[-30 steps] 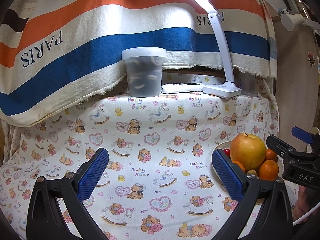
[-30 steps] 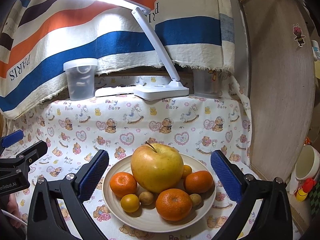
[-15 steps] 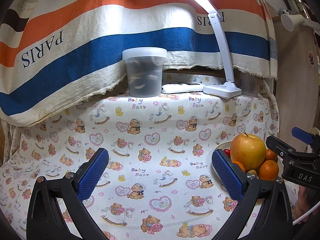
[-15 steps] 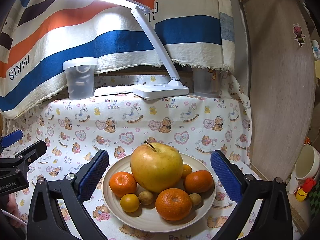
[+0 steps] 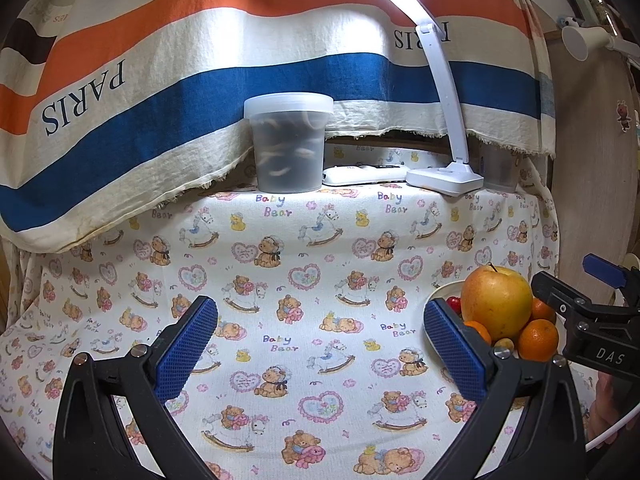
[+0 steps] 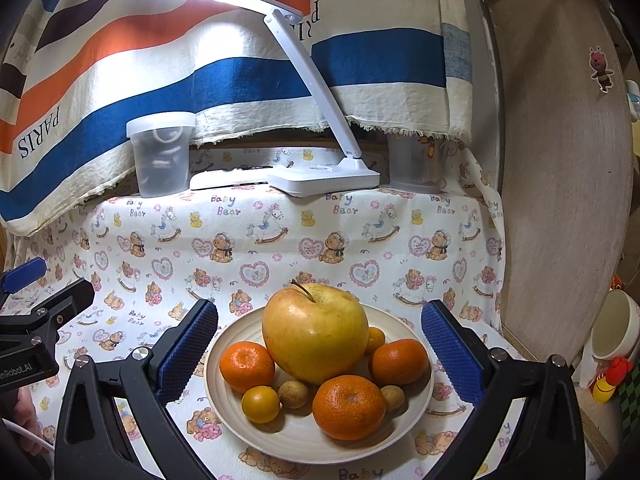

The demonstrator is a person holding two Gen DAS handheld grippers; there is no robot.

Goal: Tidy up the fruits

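Nothing had shifted since the earlier frames: your right gripper hung wide open and empty over the plate, its blue pads flanking the apple piled there with tangerines. Your left gripper, equally wide and empty, hovered left of the plate over the bear-print cloth.
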